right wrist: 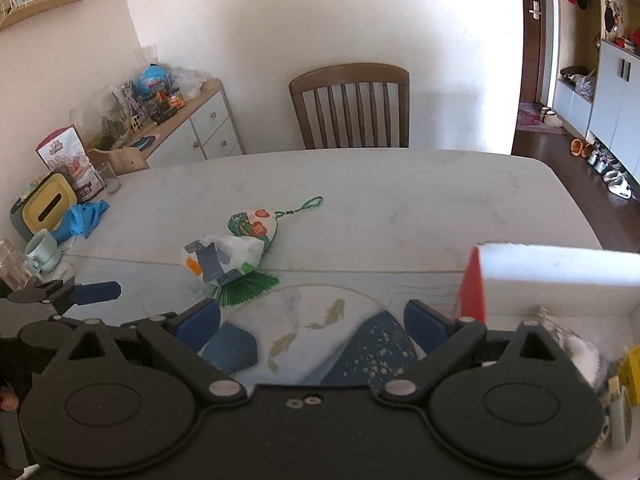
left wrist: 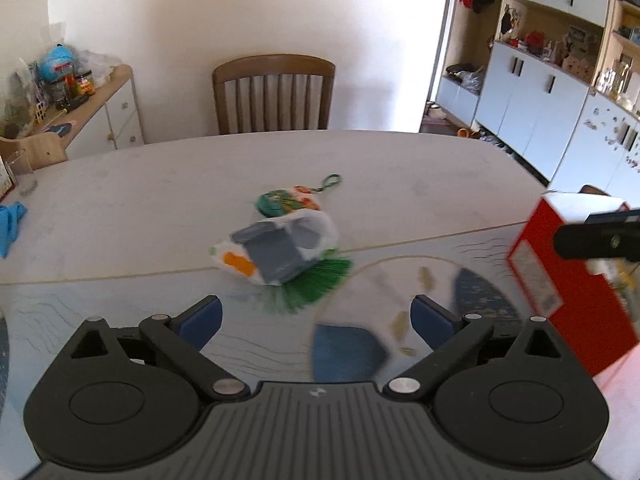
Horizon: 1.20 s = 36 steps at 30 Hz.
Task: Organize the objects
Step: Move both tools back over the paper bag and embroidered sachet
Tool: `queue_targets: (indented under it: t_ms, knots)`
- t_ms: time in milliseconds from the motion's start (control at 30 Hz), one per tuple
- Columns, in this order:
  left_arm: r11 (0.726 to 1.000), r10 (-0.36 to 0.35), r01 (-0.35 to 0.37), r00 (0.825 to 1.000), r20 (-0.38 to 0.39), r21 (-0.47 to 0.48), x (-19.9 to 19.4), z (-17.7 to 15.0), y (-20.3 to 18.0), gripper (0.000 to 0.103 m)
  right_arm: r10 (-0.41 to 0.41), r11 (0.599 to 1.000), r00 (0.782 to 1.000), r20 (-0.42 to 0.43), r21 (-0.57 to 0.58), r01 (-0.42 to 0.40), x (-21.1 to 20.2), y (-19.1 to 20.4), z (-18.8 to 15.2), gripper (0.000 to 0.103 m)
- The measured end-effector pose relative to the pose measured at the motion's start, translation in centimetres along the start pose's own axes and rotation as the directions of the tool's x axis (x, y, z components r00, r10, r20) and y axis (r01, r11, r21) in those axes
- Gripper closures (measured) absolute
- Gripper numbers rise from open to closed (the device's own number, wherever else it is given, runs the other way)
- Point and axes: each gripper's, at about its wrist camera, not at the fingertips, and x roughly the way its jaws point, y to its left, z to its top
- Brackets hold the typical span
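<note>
Both of my claws stand wide apart with nothing between their blue pads. My left claw [left wrist: 316,314] fills the bottom of its view, and my right claw [right wrist: 312,320] does the same in its own; each hovers over the patterned mat [right wrist: 320,320] at the near end of the tabletop [left wrist: 380,168] — a pale cloth with blue shapes and small golden fish.

Just above centre in both views lies a little heap of things to sort: a white plastic bag [left wrist: 280,248] with orange and green print, holding something grey and boxy, with a green fringed tassel [left wrist: 308,284] sticking out beneath it toward the bottom of the frame. Touching the bag on its upper side is a stuffed ornament [left wrist: 286,200] in green, white and red, its green cord loop [left wrist: 332,180] trailing toward the upper right.

At the right edge stands a red box [left wrist: 568,272] with a white inside; in the right wrist view I can make out some blurred objects in it, lower right. A blue glove [right wrist: 82,218] lies at the left edge of the tabletop — well apart from the heap. A wooden chair [right wrist: 352,106] stands at the far side.
</note>
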Motion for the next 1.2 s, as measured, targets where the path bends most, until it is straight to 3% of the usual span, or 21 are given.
queue_targets:
  t_ms: [533, 800, 1200]
  knots:
    - [0.988, -0.024, 0.016, 0.999, 0.048, 0.153, 6.0, 2.3, 3.2, 0.002, 0.007, 0.998, 0.997, -0.072, -0.067, -0.012, 8.4, 2.8, 5.3, 0.005]
    - [0.96, -0.069, 0.05, 0.996, 0.058, 0.277, 8.7, 3.1, 3.3, 0.002, 0.021, 0.992, 0.991, -0.134, -0.124, -0.038, 13.8, 4.5, 7.4, 0.005]
    - [0.95, -0.141, 0.129, 0.99, 0.019, 0.284, 12.4, 3.2, 3.8, 0.002, 0.046, 0.984, 0.973, -0.227, -0.16, -0.084, 21.0, 7.0, 9.2, 0.005]
